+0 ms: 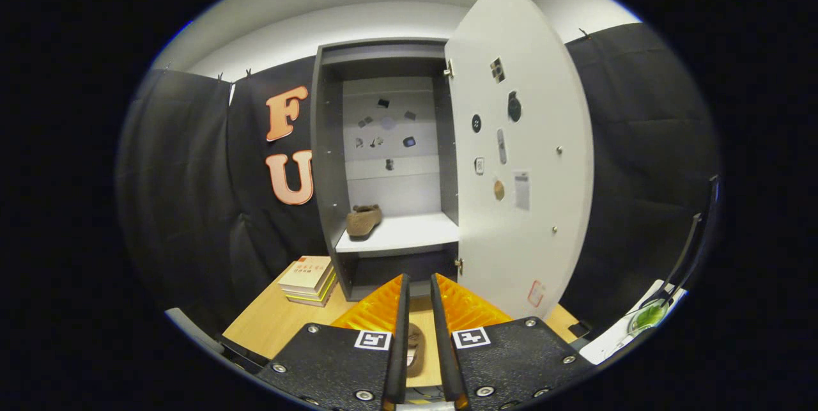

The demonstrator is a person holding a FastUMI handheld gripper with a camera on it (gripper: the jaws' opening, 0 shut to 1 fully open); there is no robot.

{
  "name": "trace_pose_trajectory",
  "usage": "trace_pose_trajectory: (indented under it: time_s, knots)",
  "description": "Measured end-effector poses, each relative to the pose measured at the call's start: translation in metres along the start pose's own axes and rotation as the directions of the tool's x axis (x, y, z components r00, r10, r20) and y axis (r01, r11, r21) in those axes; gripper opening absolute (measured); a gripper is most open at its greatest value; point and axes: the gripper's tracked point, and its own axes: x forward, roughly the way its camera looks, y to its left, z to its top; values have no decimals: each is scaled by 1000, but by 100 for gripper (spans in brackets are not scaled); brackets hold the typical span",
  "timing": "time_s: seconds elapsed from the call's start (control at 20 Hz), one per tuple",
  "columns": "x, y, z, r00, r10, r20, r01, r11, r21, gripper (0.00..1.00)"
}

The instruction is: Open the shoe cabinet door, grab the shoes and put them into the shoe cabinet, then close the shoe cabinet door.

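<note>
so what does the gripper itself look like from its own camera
The gripper has two narrow fingers running forward side by side, each on a black textured plate fastened with silver screws. Each plate carries a square black-and-white marker near its inner edge.

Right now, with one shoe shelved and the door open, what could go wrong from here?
1. The tool has its fingers nearly closed around nothing, and the second shoe lies low between them on the table; it may need opening wider before descending.
2. The open door stands close on the right and could be bumped.
3. The shelved shoe sits near the shelf edge.
</note>
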Motion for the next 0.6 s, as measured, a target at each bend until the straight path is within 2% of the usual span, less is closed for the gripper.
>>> trace_pose_trajectory:
  time_s: [0.3, 0.6]
  knots:
    - [25, 39, -80, 990, 47, -134, -50, 999, -18, 21]
    - [73, 47, -189, 950, 63, -306, -59, 998, 23, 21]
